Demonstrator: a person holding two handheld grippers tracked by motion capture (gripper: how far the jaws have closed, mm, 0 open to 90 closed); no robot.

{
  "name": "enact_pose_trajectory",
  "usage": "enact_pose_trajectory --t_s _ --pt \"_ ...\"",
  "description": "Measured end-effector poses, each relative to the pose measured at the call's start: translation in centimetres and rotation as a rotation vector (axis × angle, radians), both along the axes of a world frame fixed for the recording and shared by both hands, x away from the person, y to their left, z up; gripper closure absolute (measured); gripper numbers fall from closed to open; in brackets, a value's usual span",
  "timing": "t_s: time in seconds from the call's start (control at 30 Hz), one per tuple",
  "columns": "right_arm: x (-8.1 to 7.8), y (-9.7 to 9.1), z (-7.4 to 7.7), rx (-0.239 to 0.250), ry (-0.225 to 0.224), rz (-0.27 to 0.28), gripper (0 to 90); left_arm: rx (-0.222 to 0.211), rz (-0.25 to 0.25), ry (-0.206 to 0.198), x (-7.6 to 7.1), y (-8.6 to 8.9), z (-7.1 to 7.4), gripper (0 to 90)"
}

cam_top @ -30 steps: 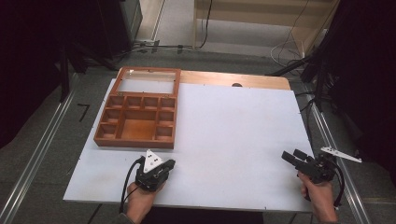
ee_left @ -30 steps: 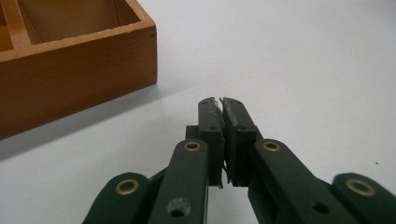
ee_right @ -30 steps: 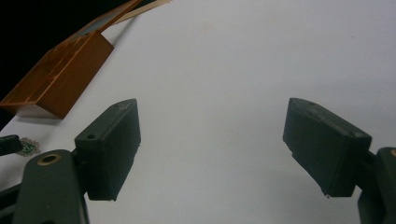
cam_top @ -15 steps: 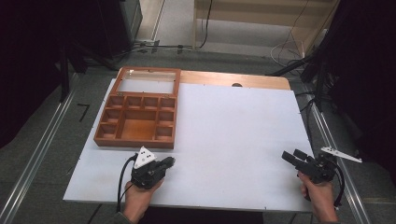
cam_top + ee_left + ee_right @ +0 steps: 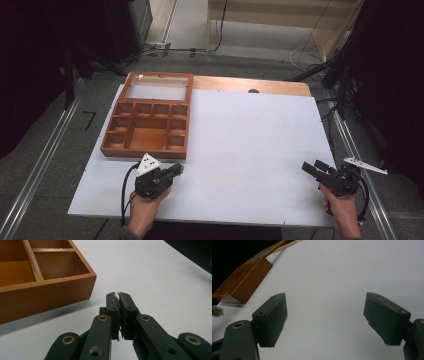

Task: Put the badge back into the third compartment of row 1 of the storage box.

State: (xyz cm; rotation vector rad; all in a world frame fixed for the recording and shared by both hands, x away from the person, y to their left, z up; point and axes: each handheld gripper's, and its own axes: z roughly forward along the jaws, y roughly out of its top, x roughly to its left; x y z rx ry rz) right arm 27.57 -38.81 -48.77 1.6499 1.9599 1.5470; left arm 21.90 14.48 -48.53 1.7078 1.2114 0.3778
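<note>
The work looks barely begun: the left gripper [image 5: 176,168] sits clenched with nothing between its jaws just off the near right corner of the wooden compartment tray [image 5: 145,150], which lies on the left half of the white table [image 5: 250,150], while the right gripper [image 5: 312,169] rests with its jaws spread wide and empty near the table's right edge — well apart from the tray. Any next move on the tray would call for the left jaws to part first. The tray's compartments seem empty — though the left gripper view cuts off most of them — and a small patterned item [image 5: 216,311] at the edge of the right gripper view is too cropped to identify.
</note>
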Motion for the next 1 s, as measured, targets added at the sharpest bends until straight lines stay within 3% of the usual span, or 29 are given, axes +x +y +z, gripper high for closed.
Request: enact_pose_trajectory --t_s 1.0 --pt "0.0 0.0 -0.1 -0.003 0.003 -0.004 17.3 -0.043 0.059 -0.037 1.2 2.0 1.8 87.6"
